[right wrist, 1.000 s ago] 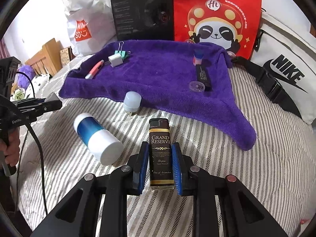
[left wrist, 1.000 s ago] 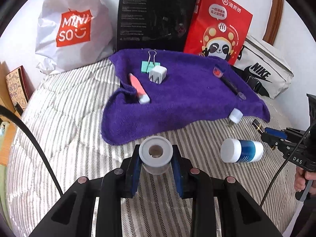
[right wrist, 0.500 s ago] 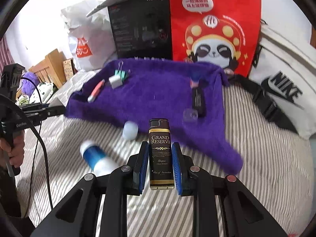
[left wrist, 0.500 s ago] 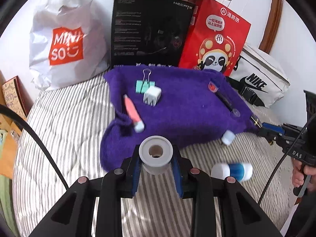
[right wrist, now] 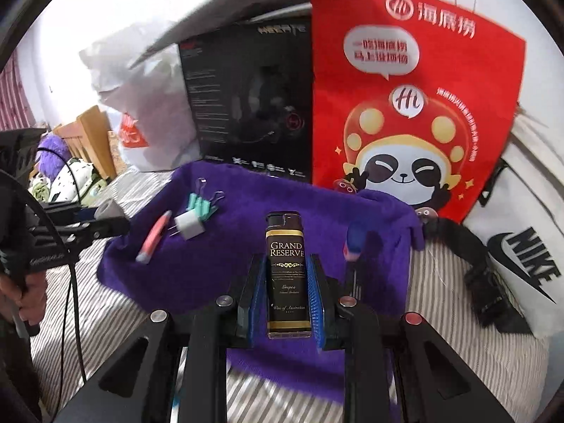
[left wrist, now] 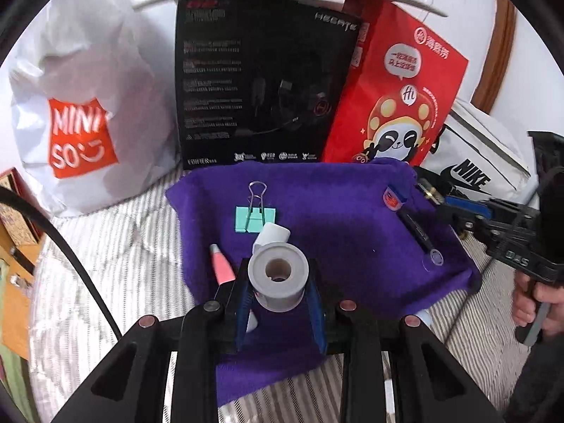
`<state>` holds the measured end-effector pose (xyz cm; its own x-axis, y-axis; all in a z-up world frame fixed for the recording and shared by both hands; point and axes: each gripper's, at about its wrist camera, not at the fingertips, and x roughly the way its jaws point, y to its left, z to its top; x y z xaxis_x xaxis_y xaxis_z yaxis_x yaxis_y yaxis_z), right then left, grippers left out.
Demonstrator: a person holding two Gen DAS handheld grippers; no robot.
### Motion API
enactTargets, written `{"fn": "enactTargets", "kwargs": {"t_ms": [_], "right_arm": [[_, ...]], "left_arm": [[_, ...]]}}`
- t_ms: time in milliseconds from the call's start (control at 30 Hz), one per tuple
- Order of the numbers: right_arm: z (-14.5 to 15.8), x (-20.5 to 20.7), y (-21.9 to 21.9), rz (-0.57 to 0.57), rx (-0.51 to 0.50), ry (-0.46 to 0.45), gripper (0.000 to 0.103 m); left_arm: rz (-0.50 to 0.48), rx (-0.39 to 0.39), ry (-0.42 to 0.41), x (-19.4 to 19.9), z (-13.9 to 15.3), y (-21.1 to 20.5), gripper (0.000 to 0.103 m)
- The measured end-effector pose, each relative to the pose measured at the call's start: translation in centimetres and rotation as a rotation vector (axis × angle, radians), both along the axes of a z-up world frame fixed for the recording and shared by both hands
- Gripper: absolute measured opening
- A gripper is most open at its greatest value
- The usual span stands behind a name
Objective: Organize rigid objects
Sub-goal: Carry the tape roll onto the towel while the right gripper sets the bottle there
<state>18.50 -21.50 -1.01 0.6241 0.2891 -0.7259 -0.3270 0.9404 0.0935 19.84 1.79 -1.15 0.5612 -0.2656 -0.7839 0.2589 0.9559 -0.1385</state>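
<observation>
The left tongs (left wrist: 278, 303) clamp a grey tape roll (left wrist: 277, 278), hole facing the camera, above the near part of the purple towel (left wrist: 338, 239) on the striped bed (left wrist: 105, 246). The right tongs (right wrist: 284, 299) grip a black lighter (right wrist: 286, 275) upright over the same towel. Farther on the towel lie a pink pen (right wrist: 155, 236), a white plug (right wrist: 188, 225) and a mint binder clip (left wrist: 254, 216). Behind stand a black box (left wrist: 261, 84) and red bag (right wrist: 416, 105)

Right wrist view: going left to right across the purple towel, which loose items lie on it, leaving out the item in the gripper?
pink tube → white charger plug → green binder clips → blue-capped stick, which is blurred.
</observation>
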Motion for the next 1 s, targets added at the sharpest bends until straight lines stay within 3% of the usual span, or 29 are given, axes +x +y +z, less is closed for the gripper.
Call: {"fn": "enactTargets", "kwargs": {"t_ms": [233,467,633,1000], "right_arm": [[-4.4,3.9,-0.6,-0.060,-0.024,0.097,0.024],[-6.6,5.2,-0.1,-0.062,-0.084,0.139,0.024],[-7.9,5.5,-0.1,-0.058,-0.102,0.161,0.024],[-7.6,5.8,0.1,-0.033,-0.113,0.152,0.024]], "left_arm": [[0.004,-0.017,0.030,0.7,-2.0,-0.3,0.027],[0.022,-0.028,0.037,1.2,-2.9,0.3,0.027],[0.030,-0.026,0.049,1.1,-3.5,0.6,0.028],[0.024,-0.013,0.058,0.6,-4.1,0.4,0.027]]}}
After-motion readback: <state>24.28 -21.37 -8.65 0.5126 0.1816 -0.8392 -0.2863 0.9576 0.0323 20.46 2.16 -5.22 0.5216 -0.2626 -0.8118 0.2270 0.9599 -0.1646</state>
